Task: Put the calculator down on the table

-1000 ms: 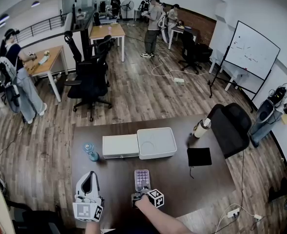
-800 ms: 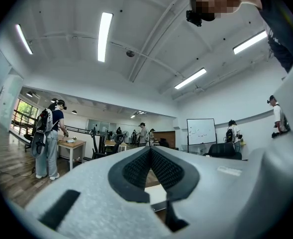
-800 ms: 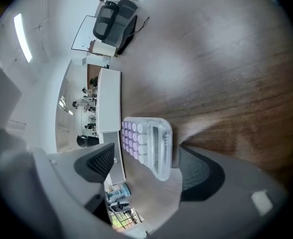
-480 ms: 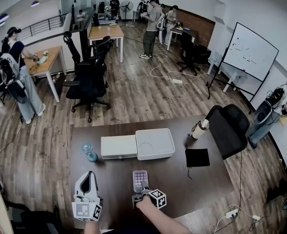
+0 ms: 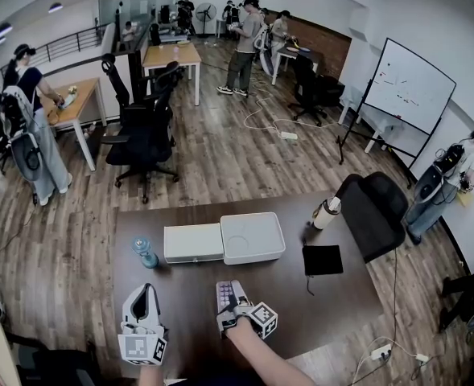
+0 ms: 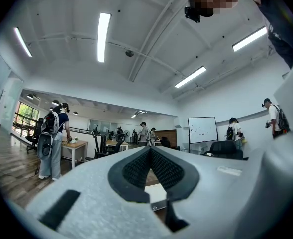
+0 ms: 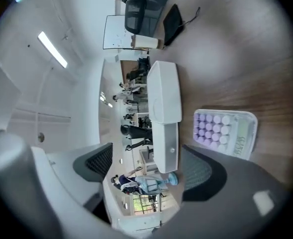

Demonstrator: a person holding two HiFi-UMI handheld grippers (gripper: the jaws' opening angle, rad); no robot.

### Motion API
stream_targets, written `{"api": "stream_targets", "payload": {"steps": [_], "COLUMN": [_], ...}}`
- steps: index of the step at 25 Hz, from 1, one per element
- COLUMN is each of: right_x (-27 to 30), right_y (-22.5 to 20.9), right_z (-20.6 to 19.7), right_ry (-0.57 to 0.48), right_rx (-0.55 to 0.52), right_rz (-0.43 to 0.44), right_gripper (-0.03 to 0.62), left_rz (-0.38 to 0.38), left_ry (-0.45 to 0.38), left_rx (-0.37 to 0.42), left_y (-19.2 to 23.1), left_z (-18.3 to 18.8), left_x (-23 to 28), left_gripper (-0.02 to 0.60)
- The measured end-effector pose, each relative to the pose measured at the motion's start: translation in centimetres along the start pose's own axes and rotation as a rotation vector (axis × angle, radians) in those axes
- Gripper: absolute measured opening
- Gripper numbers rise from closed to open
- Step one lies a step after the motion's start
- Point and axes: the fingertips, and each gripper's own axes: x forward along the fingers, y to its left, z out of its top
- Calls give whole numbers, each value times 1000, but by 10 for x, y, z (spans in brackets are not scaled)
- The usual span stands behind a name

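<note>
Gaping right gripper (image 7: 146, 152) clear of calculator (image 7: 225, 133)

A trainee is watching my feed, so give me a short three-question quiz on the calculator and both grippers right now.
1. True or false: the right gripper is clamped on the calculator.
2. What does the calculator lie on? A) the white box B) the table C) the black pouch
3. Fill in: the left gripper has its jaws ____.

Key: 1 false: its jaws have just been opening and nothing is between them. 2 B. 3 shut, on nothing.
</note>
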Motion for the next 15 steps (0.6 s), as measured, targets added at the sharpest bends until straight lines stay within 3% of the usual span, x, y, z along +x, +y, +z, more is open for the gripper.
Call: {"api": "stream_targets", "payload": {"steps": [6,10,15], "right_x": [2,1,-1], "right_y": [63,104,129], "right_z": [-7,-10,-16], "right_ry": [42,68,79], "right_rx": [-39,-123,-108], "right_rz": [237,331,379], "right_gripper": [437,433,427], "left_rz": [-2,-2,-6], "left_ry": [4,8,14], "left_rx": [-3,-8,-18], "left_y": [0,0,0], "left_z": [-7,-5,-7], "left_x": [-3,-3,-1], "left_gripper": [-5,-5,-5]}}
